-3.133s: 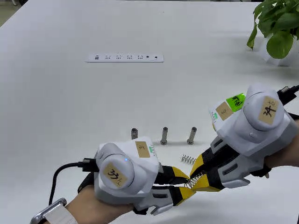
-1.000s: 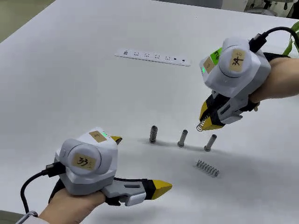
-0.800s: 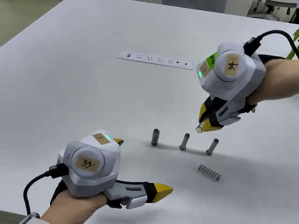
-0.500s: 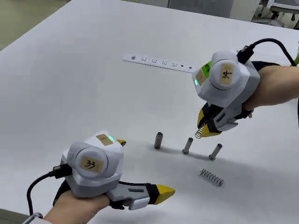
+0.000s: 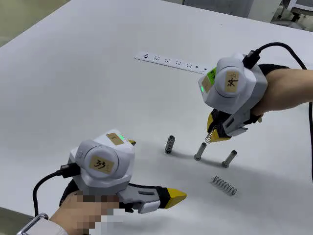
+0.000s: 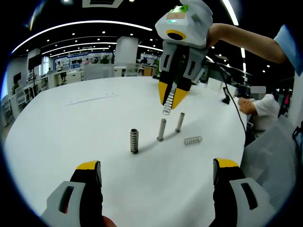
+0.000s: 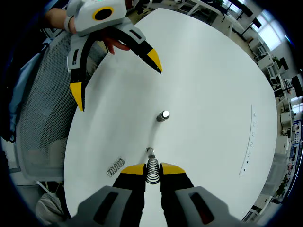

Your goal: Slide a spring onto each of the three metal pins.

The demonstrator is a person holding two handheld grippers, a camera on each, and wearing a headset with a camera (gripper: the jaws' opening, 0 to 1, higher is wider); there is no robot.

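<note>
**Right hand-held gripper holds a spring just above the middle pin**

The right hand-held gripper [image 5: 213,136] points steeply down at the table [image 5: 73,73]. Its jaws are clamped on the upper end of a held spring [image 5: 210,135]. In the right gripper view, the yellow tips [image 7: 152,168] pinch the coils [image 7: 152,171], and the head of a pin [image 7: 149,151] shows just past the coils' free end. In the left gripper view, the same hand-held gripper [image 6: 173,97] hangs over the row of pins. The held spring [image 6: 167,106] dangles with its lower end just over the top of the middle pin [image 6: 162,130], and a slight gap shows between them.

The three pins stand upright in a short row between the power strip [image 5: 172,62] and the near edge of the table. The left pin [image 5: 169,144] already wears a fitted spring [image 6: 134,141]. The middle pin [image 5: 200,151] and the right pin [image 5: 229,158] are bare. A loose spring [image 5: 224,185] lies flat on the table just beside the right pin, on the side toward the near edge.

The left hand-held gripper [image 5: 158,169] rests low near the near edge, well apart from the pins. Its jaws are spread wide with nothing between them [image 6: 157,164].
</note>
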